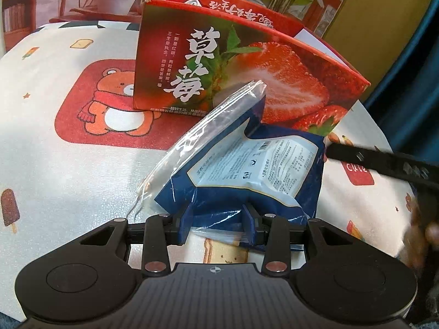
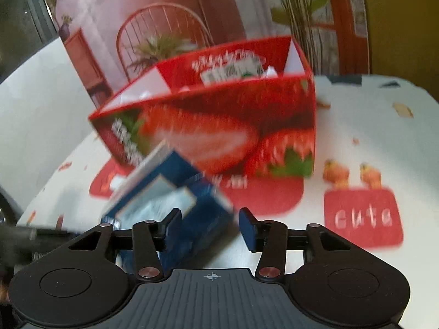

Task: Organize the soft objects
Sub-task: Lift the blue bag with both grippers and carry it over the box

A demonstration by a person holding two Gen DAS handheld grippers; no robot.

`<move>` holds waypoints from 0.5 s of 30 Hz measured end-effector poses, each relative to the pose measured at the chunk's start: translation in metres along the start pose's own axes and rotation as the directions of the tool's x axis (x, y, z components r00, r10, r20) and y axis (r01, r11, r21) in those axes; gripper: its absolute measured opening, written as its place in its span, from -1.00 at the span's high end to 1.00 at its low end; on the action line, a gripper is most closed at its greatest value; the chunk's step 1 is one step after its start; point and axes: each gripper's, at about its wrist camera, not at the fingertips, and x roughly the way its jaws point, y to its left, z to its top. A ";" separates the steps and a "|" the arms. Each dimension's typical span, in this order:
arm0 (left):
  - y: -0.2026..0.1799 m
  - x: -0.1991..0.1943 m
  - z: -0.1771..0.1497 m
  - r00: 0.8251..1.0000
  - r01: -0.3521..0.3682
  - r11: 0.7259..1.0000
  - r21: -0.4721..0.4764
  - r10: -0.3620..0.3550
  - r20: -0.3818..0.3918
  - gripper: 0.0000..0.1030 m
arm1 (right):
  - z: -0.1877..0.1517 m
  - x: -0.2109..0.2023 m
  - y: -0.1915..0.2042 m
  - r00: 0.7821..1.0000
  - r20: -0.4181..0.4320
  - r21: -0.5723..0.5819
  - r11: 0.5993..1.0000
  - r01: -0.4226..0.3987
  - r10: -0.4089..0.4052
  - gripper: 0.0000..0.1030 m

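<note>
The surface wears a white cloth printed with a bear, ice lollies and a red "cute" patch. On it stands the largest thing, an open-topped red strawberry box, upright, with big white characters on its front. In the right wrist view the box shows its inside: white and green packets lie near the far wall, too blurred to name.

In front of the box, a blue packet sits inside a clear zip bag. The bag's open mouth tilts up toward the box front, while its lower end is off the cloth.

The left tool points downward and forward. Its blue pads are clamped on the lower edge of the bag and packet.

The right tool is smeared by motion. Its pads stand apart; the blue packet lies partly between them, nearer the left pad, and the right pad is clear of it. In the left wrist view one black finger of that tool reaches the packet's right edge, with a blurred hand behind it.
</note>
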 end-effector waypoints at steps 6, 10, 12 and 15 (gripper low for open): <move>0.006 -0.002 0.001 1.000 -0.011 1.000 -0.026 0.011 0.007 0.19 | 0.020 0.039 0.002 0.999 -0.037 -0.092 0.995 -0.036 0.032 0.08; 0.015 -0.006 0.001 1.000 -0.022 0.996 -0.088 0.023 0.014 0.18 | 0.012 0.040 0.010 0.996 -0.077 -0.158 0.986 -0.058 0.046 0.18; 0.021 -0.009 0.000 1.000 -0.012 0.990 -0.139 0.014 0.010 0.14 | 0.007 0.034 0.011 0.995 -0.090 -0.153 0.987 -0.057 0.044 0.23; 0.028 -0.016 -0.004 1.000 0.028 0.973 -0.230 -0.027 0.007 -0.12 | -0.002 0.024 0.012 0.995 -0.092 -0.132 0.990 -0.043 0.031 0.26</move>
